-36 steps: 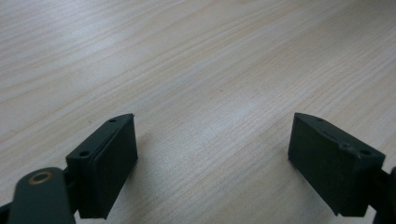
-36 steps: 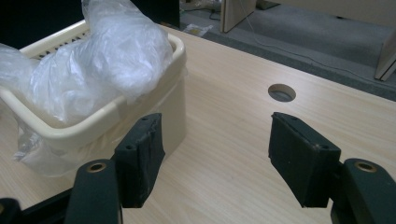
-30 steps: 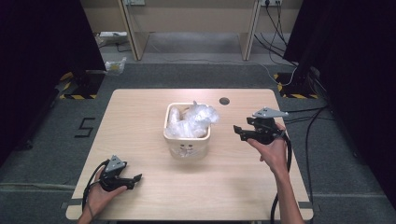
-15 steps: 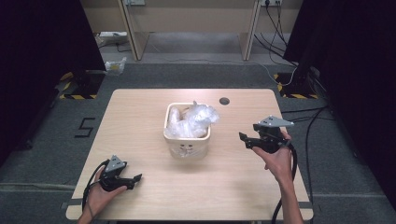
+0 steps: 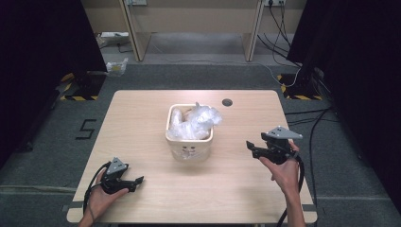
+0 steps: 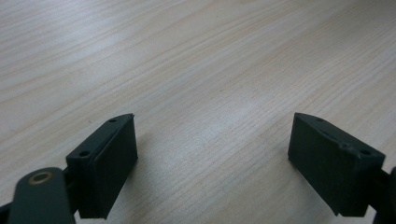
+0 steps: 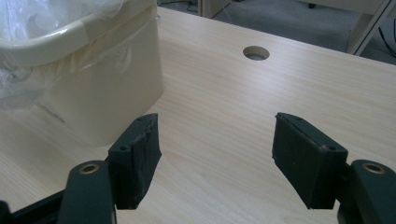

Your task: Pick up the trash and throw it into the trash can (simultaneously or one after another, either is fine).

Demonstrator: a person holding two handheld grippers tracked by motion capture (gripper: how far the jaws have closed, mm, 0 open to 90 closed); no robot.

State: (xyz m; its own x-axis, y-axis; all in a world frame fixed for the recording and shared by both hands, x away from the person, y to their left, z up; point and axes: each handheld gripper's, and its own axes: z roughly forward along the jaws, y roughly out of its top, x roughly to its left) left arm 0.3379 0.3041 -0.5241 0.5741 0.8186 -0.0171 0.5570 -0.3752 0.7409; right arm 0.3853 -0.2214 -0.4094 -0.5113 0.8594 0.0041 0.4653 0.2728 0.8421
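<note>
- My right gripper has moved since a second ago: it has dropped toward my side of the bench and away from the bin, which now sits well apart, ahead of its fingers.
- My left gripper has stayed put at the near left of the bench, resting low in my hand.
- The right fingers are spread wide with bare wood between them; nothing is pinched.
- The left fingers are also spread wide over bare wood, holding nothing.
- The bin is a cream, square-mouthed tub in the middle of the bench. In the right gripper view it stands ahead and to the left of the fingers, its near corner closest to the left finger but not touching it.
- A clear plastic liner is bunched up in the bin's mouth and spills over its rim; a film of it clings to the wall in the right gripper view.
- A round cable hole in the bench lies well beyond the right fingers, between them as seen in that view.
- Nothing stands between either pair of fingers and the bin; the wood is open.
- On the floor left of the bench a dark mark reads like a "5".
- The bin's near wall bears small dark marks; too small to read.
</note>
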